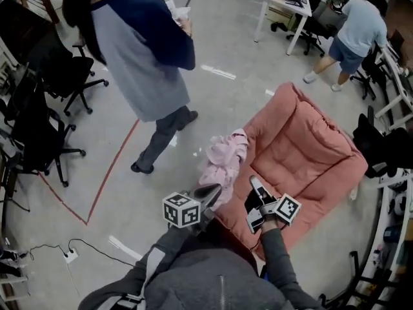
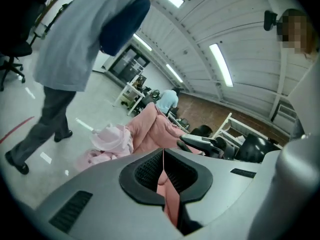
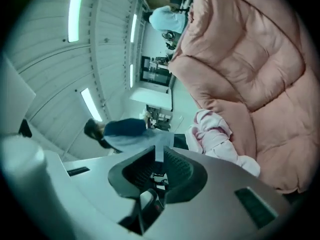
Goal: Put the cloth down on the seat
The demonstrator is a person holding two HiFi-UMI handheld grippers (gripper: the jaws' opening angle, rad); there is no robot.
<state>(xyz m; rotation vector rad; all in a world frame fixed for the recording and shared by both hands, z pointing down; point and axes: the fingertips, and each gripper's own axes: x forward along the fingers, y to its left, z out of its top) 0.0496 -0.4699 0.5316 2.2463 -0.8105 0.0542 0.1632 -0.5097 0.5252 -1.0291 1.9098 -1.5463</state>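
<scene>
A crumpled pink cloth [image 1: 222,160] lies on the near left corner of the salmon cushioned seat [image 1: 303,154], partly spilling over its edge toward the floor. Both grippers hover just in front of my body, short of the cloth and apart from it. The left gripper [image 1: 210,191] is shut with nothing in it; its view shows the cloth [image 2: 107,139] ahead to the left and the seat [image 2: 150,129] beyond. The right gripper [image 1: 255,185] has its jaws only slightly apart and holds nothing. In its view the cloth [image 3: 215,134] rests against the seat [image 3: 250,59].
A person in a grey and navy top [image 1: 139,57] walks on the floor left of the seat. Another person [image 1: 358,31] stands at the back right by a white table [image 1: 284,8]. Black office chairs [image 1: 39,128] line the left. A red tape line [image 1: 110,166] crosses the floor.
</scene>
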